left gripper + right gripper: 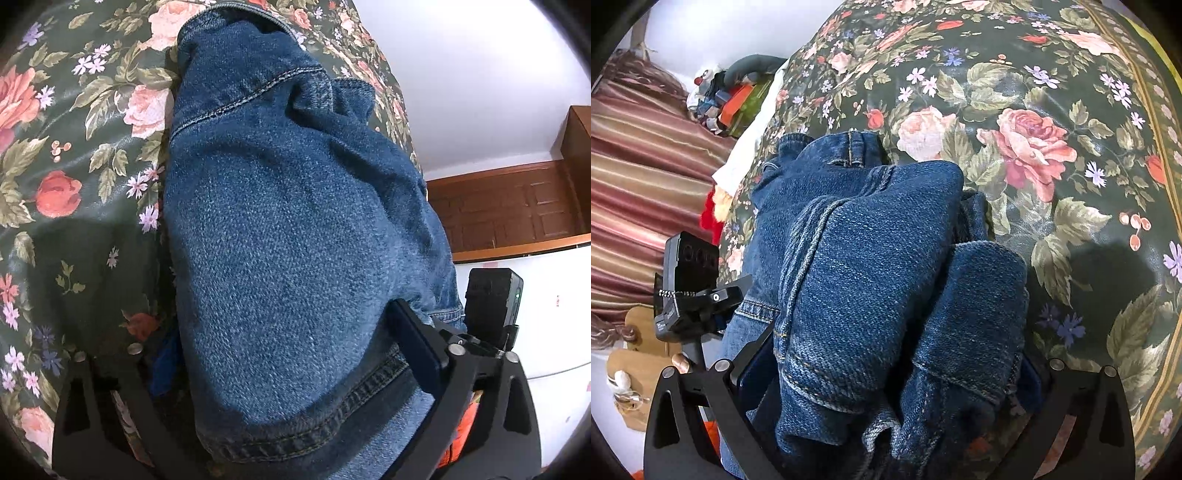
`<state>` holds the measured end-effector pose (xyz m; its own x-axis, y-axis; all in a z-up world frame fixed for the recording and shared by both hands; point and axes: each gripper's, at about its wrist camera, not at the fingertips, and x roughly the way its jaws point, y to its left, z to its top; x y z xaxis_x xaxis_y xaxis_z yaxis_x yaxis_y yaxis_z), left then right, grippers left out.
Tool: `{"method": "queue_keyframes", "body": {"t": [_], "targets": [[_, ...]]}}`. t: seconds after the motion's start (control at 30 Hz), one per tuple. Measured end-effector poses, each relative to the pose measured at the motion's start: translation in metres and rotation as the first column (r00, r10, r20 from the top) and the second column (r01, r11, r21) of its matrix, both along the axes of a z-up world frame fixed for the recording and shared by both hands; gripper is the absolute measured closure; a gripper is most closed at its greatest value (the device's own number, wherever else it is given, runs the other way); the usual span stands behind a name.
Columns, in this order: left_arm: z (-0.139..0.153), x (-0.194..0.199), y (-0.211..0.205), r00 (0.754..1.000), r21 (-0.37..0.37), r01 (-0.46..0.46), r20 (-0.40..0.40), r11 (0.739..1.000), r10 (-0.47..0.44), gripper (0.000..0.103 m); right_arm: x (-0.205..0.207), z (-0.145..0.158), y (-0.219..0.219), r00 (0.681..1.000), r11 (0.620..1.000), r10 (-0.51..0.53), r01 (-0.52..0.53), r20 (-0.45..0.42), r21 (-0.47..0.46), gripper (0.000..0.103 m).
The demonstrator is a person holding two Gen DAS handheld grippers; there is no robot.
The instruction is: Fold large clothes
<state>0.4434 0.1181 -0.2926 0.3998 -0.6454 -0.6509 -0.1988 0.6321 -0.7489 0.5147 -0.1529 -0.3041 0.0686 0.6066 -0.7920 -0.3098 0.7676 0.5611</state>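
Note:
Blue denim jeans (280, 221) lie bunched on a floral bedspread (74, 155). In the left wrist view the denim bulges up between the fingers of my left gripper (288, 354), which is shut on a thick fold with a stitched hem near the camera. Its right finger (417, 347) presses into the cloth; the left one is mostly hidden. In the right wrist view the jeans (879, 266) are stacked in folded layers, and my right gripper (892, 373) is shut on that bundle. The waistband with a belt loop (855, 147) lies at the far end.
The flowered bedspread (1052, 110) spreads wide to the right of the jeans. Striped curtains (642, 184) and a pile of toys and boxes (738, 96) sit past the bed's left edge. A white wall and wooden panelling (509, 206) stand beyond the bed.

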Motion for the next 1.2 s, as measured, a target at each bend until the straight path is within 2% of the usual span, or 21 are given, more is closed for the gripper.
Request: {"method": "queue_keyframes", "body": {"t": [0.1, 0.2, 0.3, 0.4, 0.43, 0.47, 0.53, 0.67, 0.8, 1.03, 1.2], "targets": [[0.02, -0.003, -0.013, 0.999, 0.067, 0.03, 0.033, 0.997, -0.032, 0.018, -0.01, 0.008, -0.003, 1.0, 1.0, 0.001, 0.0, 0.026, -0.01, 0.004], [0.041, -0.011, -0.022, 0.994, 0.131, 0.075, 0.067, 0.989, -0.084, 0.021, -0.028, 0.025, 0.004, 0.995, 0.998, 0.059, -0.056, 0.079, -0.037, 0.007], [0.064, -0.024, -0.031, 0.986, 0.194, 0.106, 0.106, 0.975, -0.128, 0.024, -0.045, 0.04, 0.005, 0.992, 0.998, 0.06, -0.058, 0.108, -0.027, 0.011], [0.089, -0.037, -0.041, 0.974, 0.259, 0.12, 0.155, 0.958, -0.163, 0.028, -0.055, 0.053, 0.0, 0.993, 0.999, 0.036, -0.036, 0.115, -0.002, 0.022], [0.098, -0.041, -0.043, 0.971, 0.271, 0.118, 0.17, 0.955, -0.168, 0.03, -0.058, 0.058, -0.001, 0.992, 0.999, 0.03, -0.031, 0.123, 0.008, 0.029], [0.105, -0.045, -0.044, 0.968, 0.277, 0.116, 0.182, 0.954, -0.17, 0.03, -0.061, 0.064, -0.001, 0.991, 0.999, 0.033, -0.036, 0.129, 0.017, 0.036], [0.12, -0.052, -0.046, 0.962, 0.281, 0.112, 0.208, 0.953, -0.174, 0.033, -0.071, 0.08, 0.002, 0.986, 0.999, 0.036, -0.039, 0.161, 0.014, 0.04], [0.143, -0.068, -0.039, 0.953, 0.3, 0.093, 0.25, 0.95, -0.172, 0.035, -0.094, 0.115, 0.01, 0.969, 0.998, 0.052, -0.059, 0.243, 0.019, 0.057], [0.161, -0.093, -0.02, 0.942, 0.287, 0.075, 0.292, 0.955, -0.162, 0.039, -0.112, 0.144, 0.02, 0.948, 0.997, 0.065, -0.075, 0.313, 0.022, 0.061], [0.187, -0.12, 0.002, 0.924, 0.301, 0.037, 0.354, 0.953, -0.147, 0.042, -0.137, 0.177, 0.04, 0.929, 0.994, 0.085, -0.106, 0.361, 0.038, 0.063], [0.191, -0.132, 0.027, 0.924, 0.315, 0.003, 0.363, 0.949, -0.123, 0.042, -0.145, 0.178, 0.064, 0.93, 0.99, 0.108, -0.133, 0.351, 0.048, 0.063]]}}
